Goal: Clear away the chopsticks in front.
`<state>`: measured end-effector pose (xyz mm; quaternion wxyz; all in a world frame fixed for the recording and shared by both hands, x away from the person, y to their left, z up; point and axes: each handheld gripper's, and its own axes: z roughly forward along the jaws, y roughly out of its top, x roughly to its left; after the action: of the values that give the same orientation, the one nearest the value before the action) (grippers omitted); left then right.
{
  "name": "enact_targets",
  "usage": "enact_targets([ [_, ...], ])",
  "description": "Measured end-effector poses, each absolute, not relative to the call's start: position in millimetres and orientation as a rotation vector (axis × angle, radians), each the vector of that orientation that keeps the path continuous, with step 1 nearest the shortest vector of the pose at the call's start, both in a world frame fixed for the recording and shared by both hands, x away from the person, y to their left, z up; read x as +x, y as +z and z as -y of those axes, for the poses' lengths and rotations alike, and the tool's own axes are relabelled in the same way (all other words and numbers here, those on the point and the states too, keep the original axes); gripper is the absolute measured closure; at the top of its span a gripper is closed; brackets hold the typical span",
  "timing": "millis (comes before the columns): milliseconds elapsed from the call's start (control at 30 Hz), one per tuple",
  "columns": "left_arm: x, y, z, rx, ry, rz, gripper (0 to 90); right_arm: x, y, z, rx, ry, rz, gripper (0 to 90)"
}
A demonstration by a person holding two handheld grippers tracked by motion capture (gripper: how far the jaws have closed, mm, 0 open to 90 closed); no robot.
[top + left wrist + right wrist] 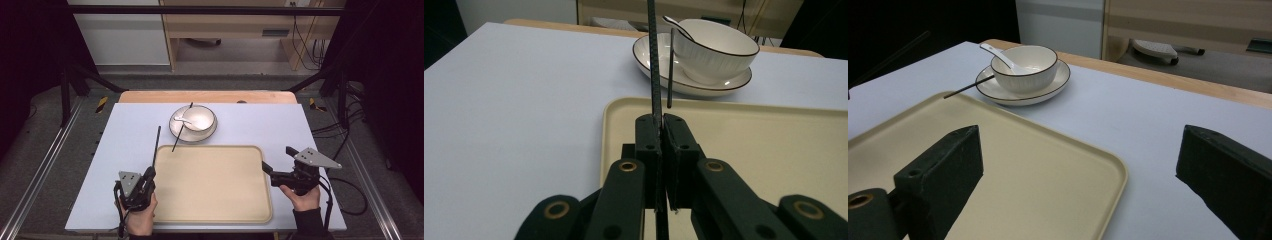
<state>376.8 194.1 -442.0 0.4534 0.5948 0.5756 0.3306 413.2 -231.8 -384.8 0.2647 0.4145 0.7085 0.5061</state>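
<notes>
Left tool point(659, 135) clamping thin black chopstick point(653, 60)

Bowl point(1024, 68) beyond beige tray point(1038, 165)

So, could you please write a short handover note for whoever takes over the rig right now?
Left gripper: shut on one thin black chopstick, at the left edge of the empty beige plastic tray.
Right gripper: open, holding nothing, at the tray's right edge.
The second black chopstick leans on the white saucer under the white ceramic bowl holding a white spoon.
Nothing is on the tray yet; what goes there is likely still to do.
</notes>
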Motion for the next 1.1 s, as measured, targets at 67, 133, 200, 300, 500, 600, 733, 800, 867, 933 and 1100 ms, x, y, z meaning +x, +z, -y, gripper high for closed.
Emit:
enact_targets([
  [67, 371.5, -445.2, -191.9, 1.465, 0.815, -1.421, 85.0, 413.2, -384.9, 231.8, 1.118, 1.367, -1.914, 4.9],
  [133, 368.3, -446.8, -188.6, 1.476, 0.828, -1.418, 85.0, 413.5, -385.3, 231.6, 1.118, 1.366, -1.917, 4.9],
  [200, 364.2, -448.9, -186.2, 1.472, 0.829, -1.421, 85.0, 413.8, -385.9, 231.2, 1.120, 1.363, -1.918, 4.9],
  [300, 361.3, -455.7, -184.7, 1.475, 0.826, -1.434, 85.0, 413.9, -386.2, 230.7, 1.120, 1.362, -1.920, 4.9],
  [500, 361.0, -468.1, -185.1, 1.499, 0.809, -1.469, 85.0, 414.3, -386.8, 230.8, 1.126, 1.365, -1.924, 4.9],
  [600, 361.5, -473.2, -184.0, 1.513, 0.815, -1.482, 85.0, 414.7, -387.4, 230.3, 1.123, 1.359, -1.926, 4.9],
  [733, 365.1, -480.0, -183.8, 1.532, 0.793, -1.507, 85.1, 414.9, -387.8, 229.5, 1.123, 1.357, -1.930, 4.9],
  [800, 367.9, -482.2, -183.2, 1.543, 0.787, -1.519, 85.0, 415.0, -388.0, 229.6, 1.123, 1.358, -1.929, 4.9],
  [867, 370.3, -484.0, -182.3, 1.558, 0.784, -1.529, 85.0, 415.2, -388.1, 229.9, 1.125, 1.357, -1.930, 4.9],
  [933, 371.0, -484.3, -182.0, 1.567, 0.790, -1.536, 85.0, 415.1, -388.2, 229.9, 1.127, 1.357, -1.931, 4.9],
  [1100, 374.6, -484.4, -181.8, 1.603, 0.768, -1.561, 85.0, 415.4, -388.5, 229.3, 1.120, 1.353, -1.936, 4.9],
])
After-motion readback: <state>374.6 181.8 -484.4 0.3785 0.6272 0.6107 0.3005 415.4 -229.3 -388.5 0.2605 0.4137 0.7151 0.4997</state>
